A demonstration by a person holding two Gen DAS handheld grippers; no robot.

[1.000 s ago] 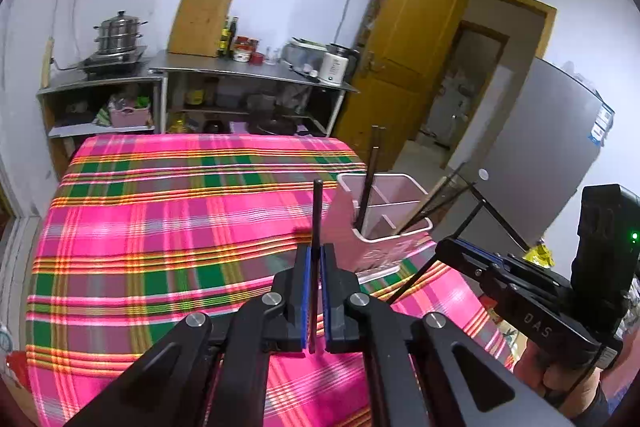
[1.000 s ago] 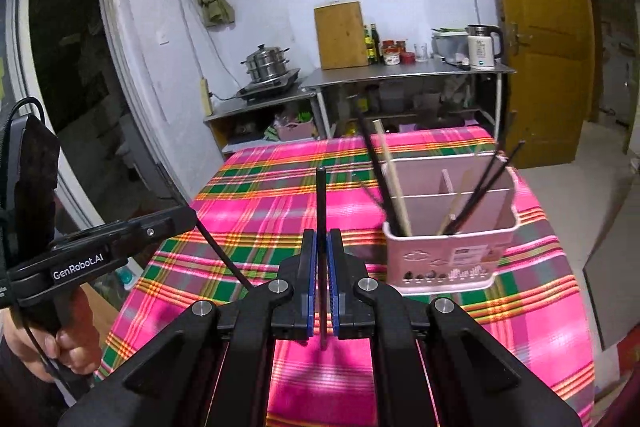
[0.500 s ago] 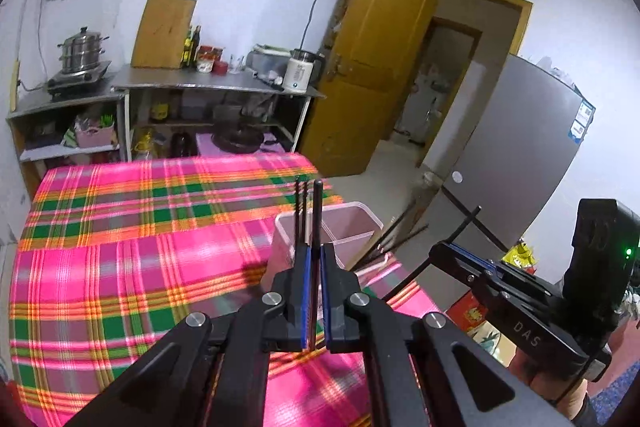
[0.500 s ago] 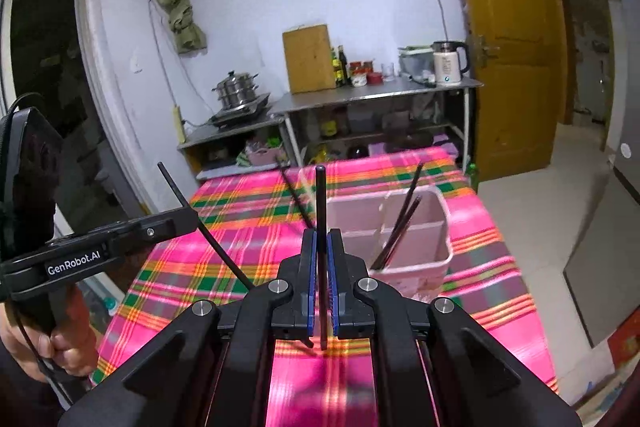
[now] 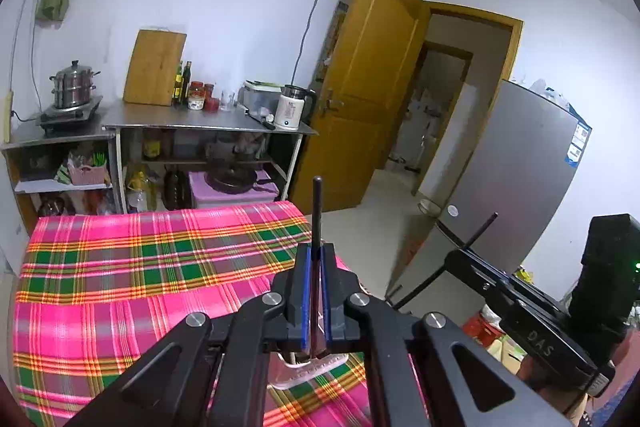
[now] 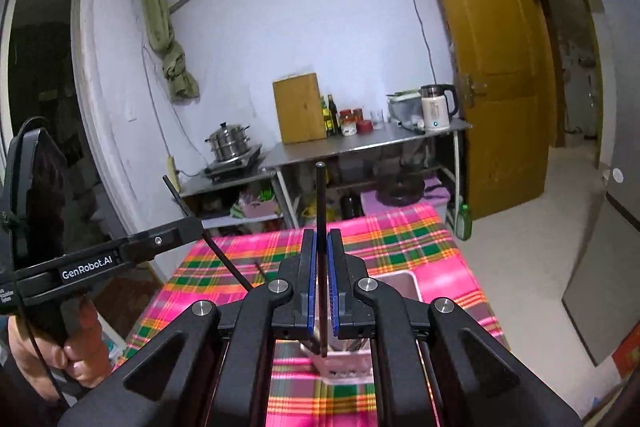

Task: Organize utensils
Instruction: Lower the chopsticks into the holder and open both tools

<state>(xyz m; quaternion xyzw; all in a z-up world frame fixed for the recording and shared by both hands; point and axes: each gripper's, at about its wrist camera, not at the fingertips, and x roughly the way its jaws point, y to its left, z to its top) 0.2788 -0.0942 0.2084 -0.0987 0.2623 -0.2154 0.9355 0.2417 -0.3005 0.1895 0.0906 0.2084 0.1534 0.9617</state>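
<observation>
While each tool pinches one dark chopstick, the left tool [image 5: 316,291] grips the left chopstick [image 5: 317,211] upright and the right tool [image 6: 321,281] clamps the right chopstick [image 6: 320,203] likewise. Both hang over the pink utensil holder [image 6: 400,285] on the plaid worktop [image 5: 120,267]. Judging from this, lower each tip straight into one compartment before releasing, keeping the tools apart.

Each fisheye sits just behind its own claw, close above the plaid counter [image 5: 120,267], looking forward along the fingers toward the far wall. Both views share the steel shelf [image 5: 208,125], the cutting board [image 6: 298,109] and the yellow door [image 6: 496,67].
</observation>
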